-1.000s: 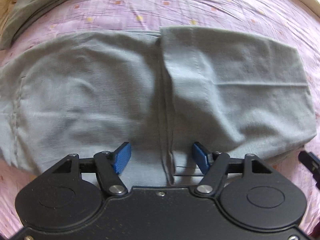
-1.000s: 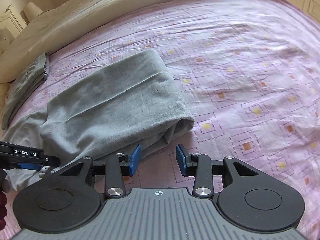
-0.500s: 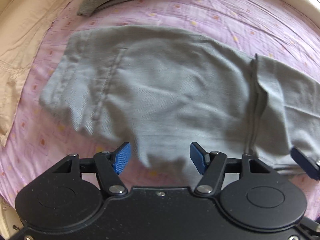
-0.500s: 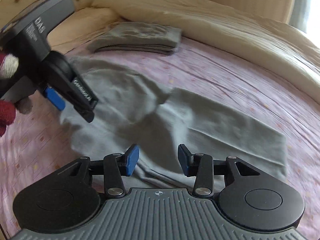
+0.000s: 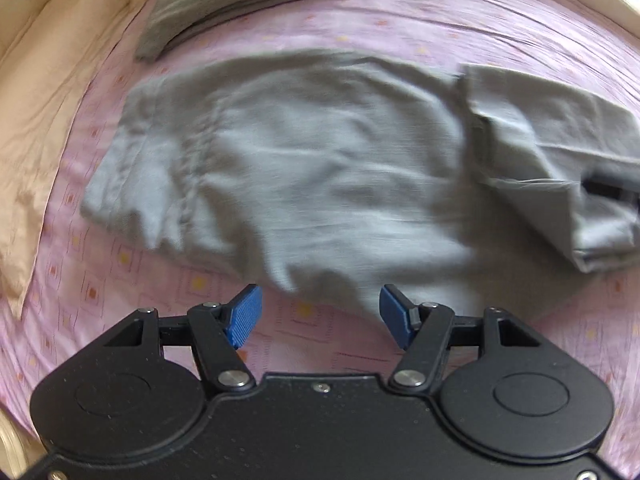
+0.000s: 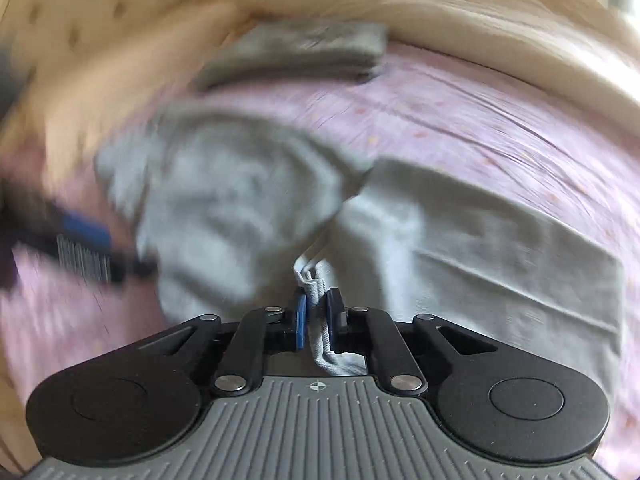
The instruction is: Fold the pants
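Grey pants (image 5: 320,168) lie spread on the pink patterned bedsheet (image 5: 440,20), their leg end doubled over at the right of the left wrist view. Left gripper (image 5: 320,314): blue pads spread wide, nothing between them, positioned above the sheet at the near edge of the garment. Right gripper (image 6: 317,316): pads pressed together, pinching a bunched hem of the pants. A folded grey stack (image 6: 296,52) sits further up the bed, near the cream bedding (image 6: 480,12). Both views are motion-blurred
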A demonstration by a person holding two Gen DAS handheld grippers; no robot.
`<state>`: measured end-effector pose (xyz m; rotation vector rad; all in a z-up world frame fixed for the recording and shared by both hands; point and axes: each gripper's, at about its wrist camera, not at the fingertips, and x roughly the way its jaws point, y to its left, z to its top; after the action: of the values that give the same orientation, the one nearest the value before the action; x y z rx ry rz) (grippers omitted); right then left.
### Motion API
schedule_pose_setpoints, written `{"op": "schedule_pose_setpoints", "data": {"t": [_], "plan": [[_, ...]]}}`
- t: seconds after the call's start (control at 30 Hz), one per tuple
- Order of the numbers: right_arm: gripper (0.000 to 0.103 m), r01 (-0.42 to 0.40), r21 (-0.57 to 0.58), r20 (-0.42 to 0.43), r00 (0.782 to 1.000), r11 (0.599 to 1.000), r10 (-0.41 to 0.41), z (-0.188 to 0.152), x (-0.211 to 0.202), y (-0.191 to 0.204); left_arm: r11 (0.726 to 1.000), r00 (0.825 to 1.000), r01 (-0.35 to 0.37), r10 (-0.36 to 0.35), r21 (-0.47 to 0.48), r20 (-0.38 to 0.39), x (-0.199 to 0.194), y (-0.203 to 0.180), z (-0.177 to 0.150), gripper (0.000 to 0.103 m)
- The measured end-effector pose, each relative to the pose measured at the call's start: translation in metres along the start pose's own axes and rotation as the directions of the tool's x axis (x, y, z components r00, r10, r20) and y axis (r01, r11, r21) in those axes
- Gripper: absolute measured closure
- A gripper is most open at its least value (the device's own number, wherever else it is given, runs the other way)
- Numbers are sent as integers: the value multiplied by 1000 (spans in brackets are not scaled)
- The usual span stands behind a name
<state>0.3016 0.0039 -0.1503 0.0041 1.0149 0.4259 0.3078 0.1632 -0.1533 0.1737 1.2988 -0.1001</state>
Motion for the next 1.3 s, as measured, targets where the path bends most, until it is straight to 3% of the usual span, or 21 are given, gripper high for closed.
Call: {"op": "schedule_pose_setpoints", "data": {"t": [0.13,0.23,0.33,0.37,0.47,0.57,0.6,0.7,0.77,0.83,1.1,1.3], "plan": [[95,-30,168,98,995,985,14,32,-51,-62,981,993,9,-32,194,118,-14,-69,-6,36],[95,-31,238,141,990,971,-4,49,-78,-100,959,985,52,-95,279,142,-24,-116,-14,36],[89,55,86,101,993,995,-64,51,-79,-105,949,980,137,-173,285,102,-29,-141,-30,36],[80,69,21,81,994,997,-70,48,-74,-97,948,980,148,-179,283,88,-29,-143,-37,36],[78,144,-159,66,989,977,-135,27,-54,-61,953,986,134,-155,273,56,-27,-140,-55,36],[76,372,-297,161,927,879,-338,-1,-32,-11,974,993,114,-120,195,16,-24,-116,-67,36],[77,360,-305,163,932,882,-324,-6,-26,-1,982,995,102,-104,158,3,-23,-103,-70,36],[77,170,-289,77,985,942,-154,-13,-9,15,997,999,51,-50,59,-22,-19,-67,-77,36],[77,69,-300,-1,997,952,-73,-13,6,24,1000,999,22,-22,7,-27,-18,-46,-79,36],[77,18,-304,-56,998,953,-37,-13,18,33,1000,1000,0,-1,-30,-30,-18,-29,-81,36],[76,38,-479,-80,993,877,-87,-29,41,64,996,999,-19,16,-93,-34,-13,-2,-82,36],[76,26,-557,-69,995,830,-78,-34,29,65,996,999,1,-4,-89,-39,-11,-7,-81,36]]}}
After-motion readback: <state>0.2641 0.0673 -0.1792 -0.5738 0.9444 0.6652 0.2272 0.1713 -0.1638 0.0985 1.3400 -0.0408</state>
